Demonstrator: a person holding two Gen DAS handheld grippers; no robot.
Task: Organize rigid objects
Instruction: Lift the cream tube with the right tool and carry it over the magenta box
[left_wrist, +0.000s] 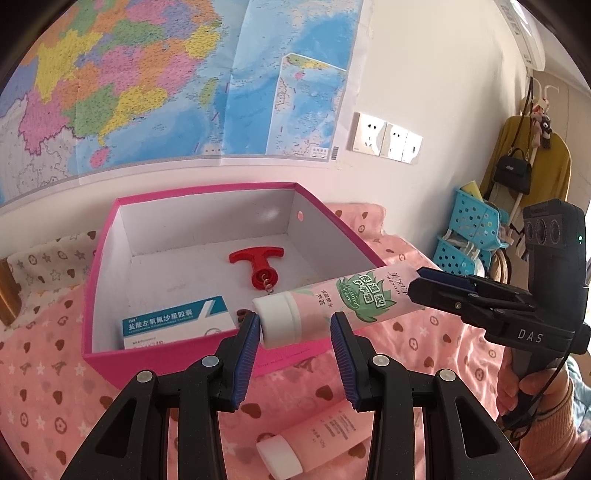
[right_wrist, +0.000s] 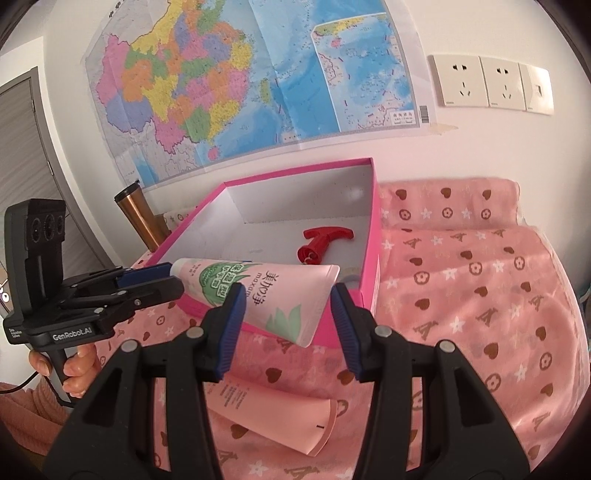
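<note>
**Over the box rim: tube awaiting placement**

Above the near rim of the pink box (left_wrist: 207, 197), the hand-cream tube (left_wrist: 332, 302) hangs level. The right gripper (right_wrist: 286, 295) is clenched across its crimped tail. The cap sits within the left gripper (left_wrist: 295, 321); one pad touches it, but we cannot tell whether the cap is gripped.

We advise carrying it past the rim, lowering it flat, and keeping clear of the red corkscrew (left_wrist: 255, 262) and the medicine carton (left_wrist: 177, 321).

The surface is a soft, wrinkled pink cloth (right_wrist: 480, 295), where a second tube (left_wrist: 314, 439) lies. A wall map (left_wrist: 147, 74) and sockets (right_wrist: 491, 83) are behind.
</note>
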